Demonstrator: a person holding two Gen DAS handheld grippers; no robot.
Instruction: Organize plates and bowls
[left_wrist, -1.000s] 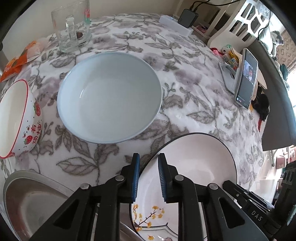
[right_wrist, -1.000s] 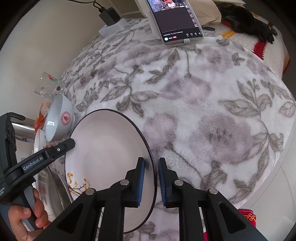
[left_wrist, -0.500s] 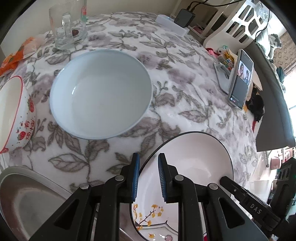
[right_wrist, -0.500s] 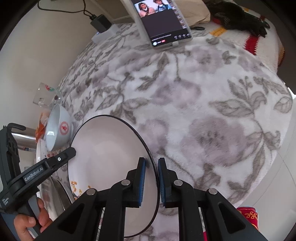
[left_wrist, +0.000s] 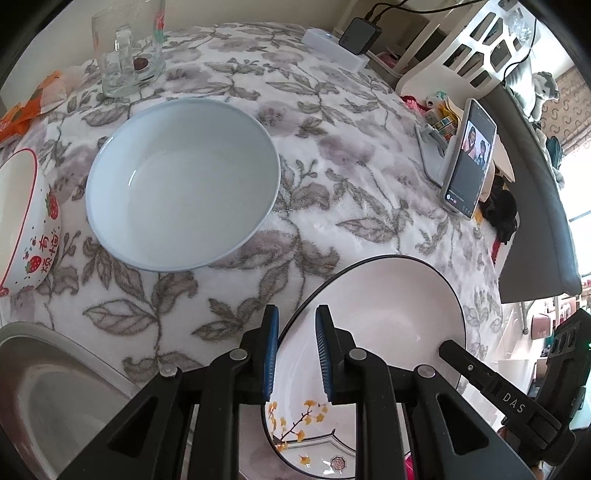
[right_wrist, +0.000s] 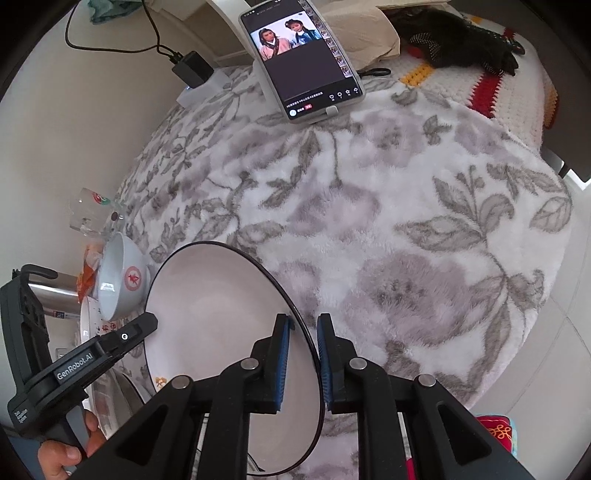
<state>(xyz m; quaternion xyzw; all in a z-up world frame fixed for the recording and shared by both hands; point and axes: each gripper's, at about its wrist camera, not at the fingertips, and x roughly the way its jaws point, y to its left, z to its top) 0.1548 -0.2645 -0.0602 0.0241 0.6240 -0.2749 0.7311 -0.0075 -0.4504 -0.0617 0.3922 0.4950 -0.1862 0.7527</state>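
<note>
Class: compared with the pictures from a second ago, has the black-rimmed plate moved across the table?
Yes. In the right wrist view the black-rimmed plate, gripped by the right tongs, now lies farther from the phone, toward the table's near edge.

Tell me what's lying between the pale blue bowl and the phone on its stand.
Nothing. In the left wrist view, only bare floral tablecloth lies between the pale blue bowl and the phone.

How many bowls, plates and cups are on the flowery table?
Bowls: 2, the plain white bowl and the strawberry bowl.
Plates: 1, the black-rimmed plate.
Glass mugs: 1, the glass mug.
Total: 4
</note>
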